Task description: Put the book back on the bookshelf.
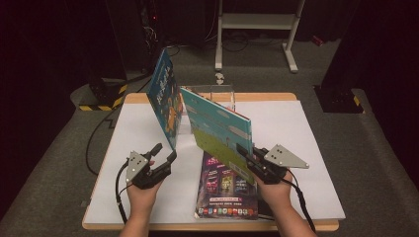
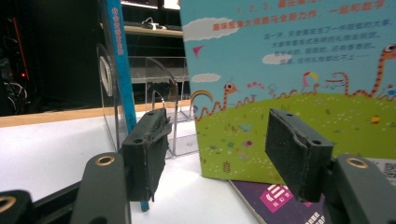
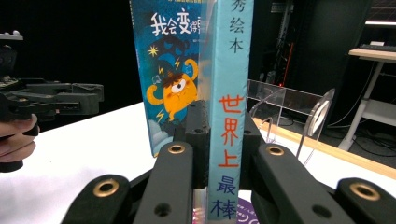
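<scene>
My right gripper is shut on the spine of a light blue and green picture book, which it holds upright and tilted above the table. In the right gripper view the spine runs straight up between the two black jaws. A blue book with an orange monster stands leaning at the clear acrylic stand. A purple book lies flat under the held book. My left gripper stands open with nothing between its pads, just in front of the blue book's spine.
The white table top has free room to the right and at the front left. Cables trail off the table's left edge. A white desk frame stands on the floor behind the table.
</scene>
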`<state>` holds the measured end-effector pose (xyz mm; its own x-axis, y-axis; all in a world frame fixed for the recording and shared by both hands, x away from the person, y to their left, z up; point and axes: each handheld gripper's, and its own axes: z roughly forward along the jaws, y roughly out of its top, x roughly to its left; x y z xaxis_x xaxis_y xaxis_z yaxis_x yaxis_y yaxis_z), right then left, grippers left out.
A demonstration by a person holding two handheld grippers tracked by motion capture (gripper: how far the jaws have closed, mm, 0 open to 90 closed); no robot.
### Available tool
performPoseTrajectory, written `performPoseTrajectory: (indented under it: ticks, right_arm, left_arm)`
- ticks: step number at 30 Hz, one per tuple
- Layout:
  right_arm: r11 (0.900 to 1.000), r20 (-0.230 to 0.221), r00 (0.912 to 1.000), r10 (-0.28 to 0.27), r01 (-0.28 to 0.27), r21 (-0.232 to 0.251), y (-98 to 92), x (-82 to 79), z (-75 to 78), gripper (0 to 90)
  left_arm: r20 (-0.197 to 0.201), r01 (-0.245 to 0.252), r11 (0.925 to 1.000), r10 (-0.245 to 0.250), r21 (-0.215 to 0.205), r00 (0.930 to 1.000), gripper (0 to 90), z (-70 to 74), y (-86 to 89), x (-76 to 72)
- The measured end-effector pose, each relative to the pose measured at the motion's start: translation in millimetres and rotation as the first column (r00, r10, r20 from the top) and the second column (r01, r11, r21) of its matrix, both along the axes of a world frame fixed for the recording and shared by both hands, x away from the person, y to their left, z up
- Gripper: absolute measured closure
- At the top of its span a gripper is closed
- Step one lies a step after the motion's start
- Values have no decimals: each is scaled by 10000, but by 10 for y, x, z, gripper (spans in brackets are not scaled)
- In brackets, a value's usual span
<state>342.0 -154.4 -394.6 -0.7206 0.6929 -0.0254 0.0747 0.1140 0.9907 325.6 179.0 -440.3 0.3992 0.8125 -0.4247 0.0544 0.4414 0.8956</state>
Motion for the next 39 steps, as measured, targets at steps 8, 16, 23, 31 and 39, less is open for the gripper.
performPoseTrajectory:
  ticks: [8, 16, 23, 31, 39]
  right_arm:
    - [10000, -122, 9999, 27, -27, 23, 13, 3, 4, 800]
    - [9996, -23, 9999, 149, -150, -245, 129, -122, 4, 782]
    - [9996, -199, 9997, 109, -114, -252, 197, -204, 0, 768]
    - [9995, -289, 9995, 136, -144, -285, 240, -255, -7, 760]
    - [9995, -263, 9995, 169, -176, -279, 263, -284, -20, 753]
  left_arm:
    - [1, 302, 9995, -302, 7, 9995, 389, 29, -71, -26]
    - [199, 792, 9968, -789, -146, 9967, 394, 133, -178, -113]
    - [446, 1436, 9894, -1426, -198, 9888, 411, 236, -328, -219]
    - [729, 1937, 9806, -1953, 295, 9780, 437, 349, -636, -187]
    - [657, 1858, 9809, -1895, 584, 9797, 446, 419, -844, 33]
